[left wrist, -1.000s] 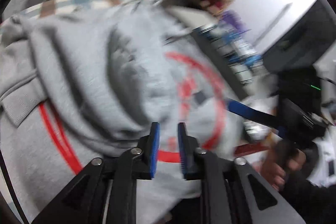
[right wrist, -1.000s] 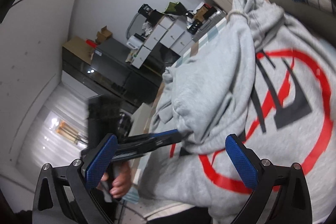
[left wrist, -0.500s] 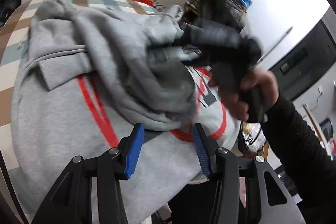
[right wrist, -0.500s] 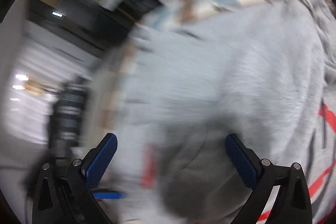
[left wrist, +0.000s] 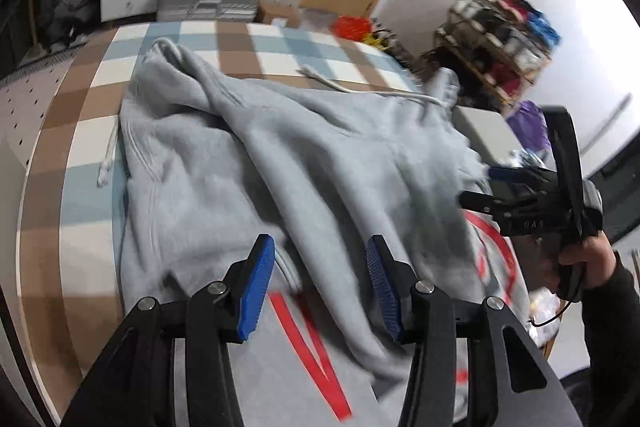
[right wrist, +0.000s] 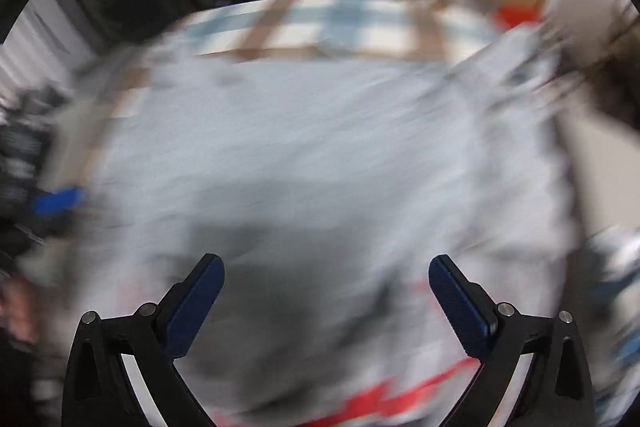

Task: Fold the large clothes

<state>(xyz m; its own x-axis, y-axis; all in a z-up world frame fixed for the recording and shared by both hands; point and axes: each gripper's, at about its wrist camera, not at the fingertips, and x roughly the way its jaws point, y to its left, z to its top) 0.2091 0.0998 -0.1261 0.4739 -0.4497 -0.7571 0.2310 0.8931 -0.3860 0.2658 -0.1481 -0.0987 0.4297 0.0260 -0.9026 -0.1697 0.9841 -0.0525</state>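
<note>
Grey hoodie (left wrist: pixel 304 163) lies spread on the checked table (left wrist: pixel 72 131), red print partly covered by a folded-over flap. Left gripper (left wrist: pixel 320 283) hangs just above the flap near the front edge, jaws partway apart after just opening, cloth below them, pads not pressing on it. Right gripper (right wrist: pixel 326 301) over the hoodie's (right wrist: pixel 312 155) middle, jaws wide, nothing between them.

Left wrist cam is sharp: shows the white drawstring (left wrist: pixel 376 91) across the hood end, plus the right gripper (left wrist: pixel 480 185) in a hand (left wrist: pixel 588 259) at the hoodie's right edge. Right wrist cam is badly blurred, drawstring can't be made out there; left gripper's blue pad (right wrist: pixel 60 201) only a smear at far left.

Red print is too cut off to read
</note>
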